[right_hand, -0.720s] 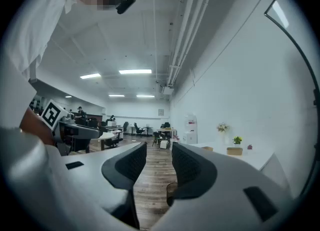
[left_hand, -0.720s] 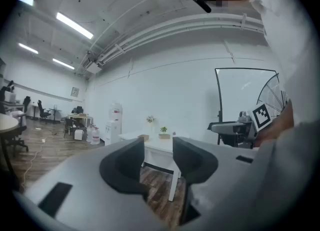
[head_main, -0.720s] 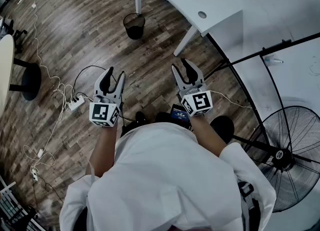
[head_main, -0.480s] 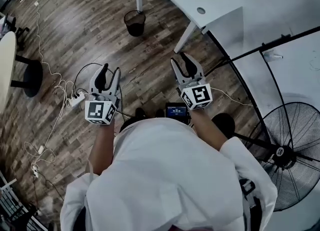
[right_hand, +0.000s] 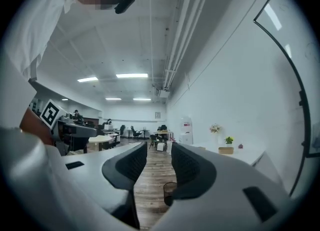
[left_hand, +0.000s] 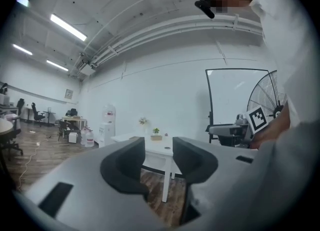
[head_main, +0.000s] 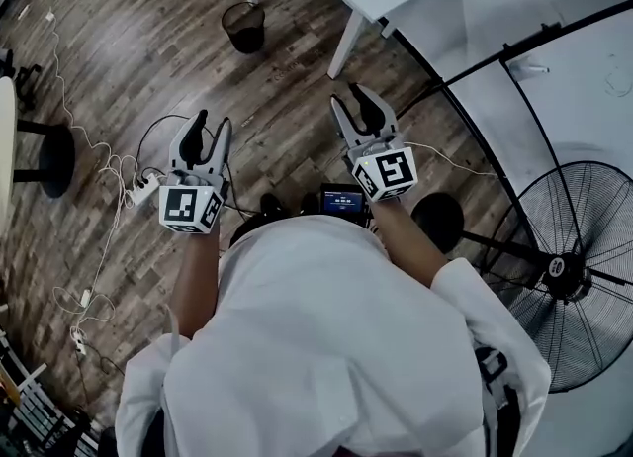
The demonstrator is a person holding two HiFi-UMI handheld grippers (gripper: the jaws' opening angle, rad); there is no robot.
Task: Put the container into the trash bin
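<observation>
**A:** Where is the container at this moment?

**B:** The small tan container stands on the white desk, far in front of both claws. A little green plant is just behind it. It shows only in the two gripper views, very small.

**A:** And the bin?

**B:** The round black mesh trash bin stands on the brown wooden floor, near the white legs of the desk. It is well apart from the container and from the person. In the right gripper view it appears far off, in the gap between the jaws, but they do not touch it.

**A:** What do the claws hold?

**B:** Nothing. The left claw has its jaws wide apart, and only the distant desk and floor show through the gap. The right claw is spread just as wide and is also empty. Both point level and forward, side by side, in front of the person in the white coat.

**A:** Is there any writing to read?

**B:** Each claw carries a white marker cube with black square patterns; these are codes, not words. Between the forearms sits a small dark device with a lit blue screen, and its lines are too small to read. The framed picture on the far wall is also too small.

**A:** What else is around?

**B:** A large black standing fan is at the person's right. A white power strip with thin cables lies on the floor, to the left of the left claw.
</observation>
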